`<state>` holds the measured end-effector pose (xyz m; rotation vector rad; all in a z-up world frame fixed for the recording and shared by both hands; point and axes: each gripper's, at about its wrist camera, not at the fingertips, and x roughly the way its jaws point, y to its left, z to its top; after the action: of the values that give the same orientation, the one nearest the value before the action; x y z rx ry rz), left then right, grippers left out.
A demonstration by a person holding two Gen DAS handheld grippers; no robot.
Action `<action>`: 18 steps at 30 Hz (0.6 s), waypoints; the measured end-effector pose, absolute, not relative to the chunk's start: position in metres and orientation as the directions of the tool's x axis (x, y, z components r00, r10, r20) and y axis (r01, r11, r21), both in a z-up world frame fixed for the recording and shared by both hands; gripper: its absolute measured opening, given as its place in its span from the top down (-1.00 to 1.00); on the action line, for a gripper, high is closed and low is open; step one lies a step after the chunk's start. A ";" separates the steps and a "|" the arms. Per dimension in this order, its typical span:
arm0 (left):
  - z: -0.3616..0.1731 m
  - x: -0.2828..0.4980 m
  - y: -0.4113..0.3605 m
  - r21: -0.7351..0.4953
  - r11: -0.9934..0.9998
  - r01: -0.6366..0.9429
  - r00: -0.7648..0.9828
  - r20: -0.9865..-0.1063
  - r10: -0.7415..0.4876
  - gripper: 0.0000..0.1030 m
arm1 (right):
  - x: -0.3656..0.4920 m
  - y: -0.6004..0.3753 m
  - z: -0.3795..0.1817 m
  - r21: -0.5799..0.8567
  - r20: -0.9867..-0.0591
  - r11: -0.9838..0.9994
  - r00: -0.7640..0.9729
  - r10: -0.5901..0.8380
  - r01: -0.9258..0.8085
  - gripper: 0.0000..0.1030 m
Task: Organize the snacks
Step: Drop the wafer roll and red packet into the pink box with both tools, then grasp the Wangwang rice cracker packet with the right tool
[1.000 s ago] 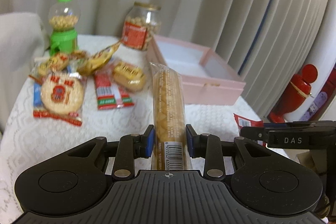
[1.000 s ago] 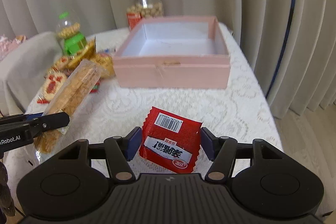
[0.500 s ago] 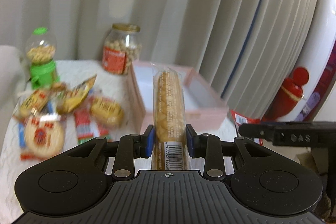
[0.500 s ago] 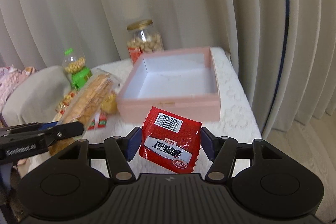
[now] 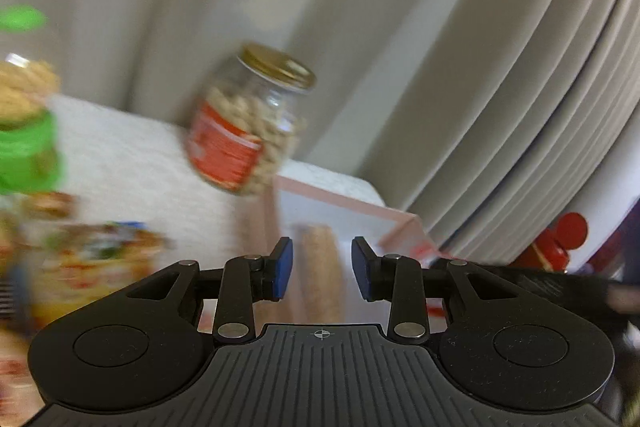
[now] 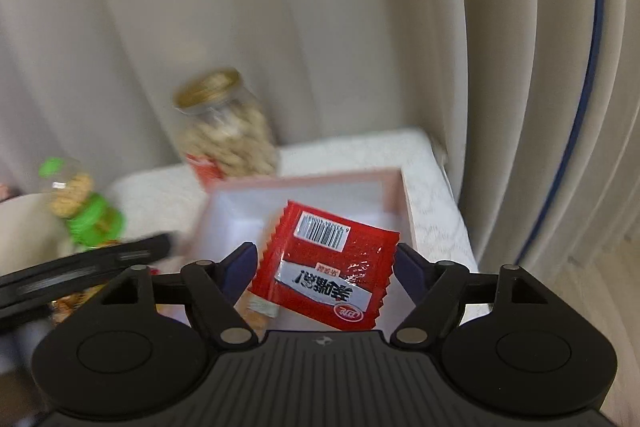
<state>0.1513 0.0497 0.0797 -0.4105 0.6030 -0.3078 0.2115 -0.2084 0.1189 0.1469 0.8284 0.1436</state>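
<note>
My left gripper [image 5: 322, 273] is open and empty above the pink box [image 5: 360, 205]. The long cracker pack [image 5: 322, 275] lies in the box below its fingers. My right gripper [image 6: 325, 267] is shut on a red snack packet [image 6: 326, 267] and holds it over the pink box [image 6: 394, 183]. An end of the cracker pack [image 6: 262, 309] shows under the packet. The left gripper's body [image 6: 80, 273] shows at the left of the right wrist view.
A glass jar of nuts with a gold lid [image 5: 250, 123] stands behind the box. A green-based candy dispenser [image 5: 24, 131] and a blurred pile of snack packs [image 5: 92, 259] are at the left. A curtain hangs behind. A red object [image 5: 554, 247] is at right.
My left gripper opened and let the cracker pack drop into the pink box. Both grippers moved forward over the box; the right still holds the red packet.
</note>
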 end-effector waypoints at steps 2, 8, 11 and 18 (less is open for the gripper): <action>0.079 0.126 0.065 -0.413 0.899 0.145 0.795 -0.493 -0.354 0.29 | 0.220 -0.206 0.105 0.174 -0.735 0.983 0.657 0.168 -0.057 -0.46; 0.062 0.049 0.108 -0.323 0.945 0.052 0.829 -0.514 -0.221 0.29 | 0.216 -0.178 0.098 0.144 -0.740 0.988 0.657 0.141 -0.050 -0.46; 0.051 0.026 0.123 -0.279 0.960 -0.039 0.843 -0.525 -0.118 0.29 | 0.207 -0.147 0.104 0.118 -0.738 0.987 0.655 0.160 -0.108 -0.46; 0.033 0.012 0.147 -0.282 0.950 -0.133 0.831 -0.554 -0.047 0.29 | 0.185 -0.048 0.092 0.094 -0.772 0.949 0.580 0.259 -0.300 -0.47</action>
<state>0.0123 0.1472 0.0325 -0.3183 0.5902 0.0464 0.1852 -0.0476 0.0923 -0.0488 0.8944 0.3267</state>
